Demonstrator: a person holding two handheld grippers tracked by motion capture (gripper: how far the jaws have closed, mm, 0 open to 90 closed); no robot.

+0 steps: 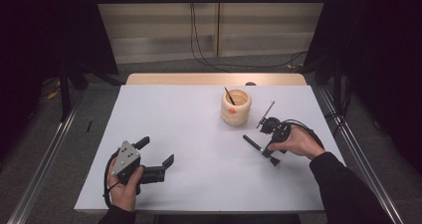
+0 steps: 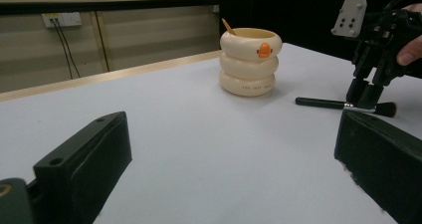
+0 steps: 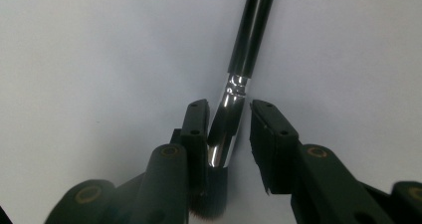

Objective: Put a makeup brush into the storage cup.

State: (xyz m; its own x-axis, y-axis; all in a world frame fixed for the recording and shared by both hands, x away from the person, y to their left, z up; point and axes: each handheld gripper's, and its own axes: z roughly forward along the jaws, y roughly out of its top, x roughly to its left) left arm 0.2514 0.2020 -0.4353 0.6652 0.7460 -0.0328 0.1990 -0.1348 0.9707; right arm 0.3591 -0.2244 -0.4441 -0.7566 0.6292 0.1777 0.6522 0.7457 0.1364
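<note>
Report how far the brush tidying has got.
Done: one thin stick already stands in the cream holder. In hand: the right gripper straddles the makeup brush lying on the table, jaws not yet clamped. Left: grip, lift, drop it in. The left gripper rests open.

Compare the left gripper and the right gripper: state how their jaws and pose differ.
The left gripper has its jaws wide apart with nothing between them; the right gripper has its jaws narrowed around the makeup brush, a gap showing on one side. The left gripper lies level, aimed across the table; the right gripper points down at the brush lying flat. Both are black, two-jawed and hand-held.
</note>
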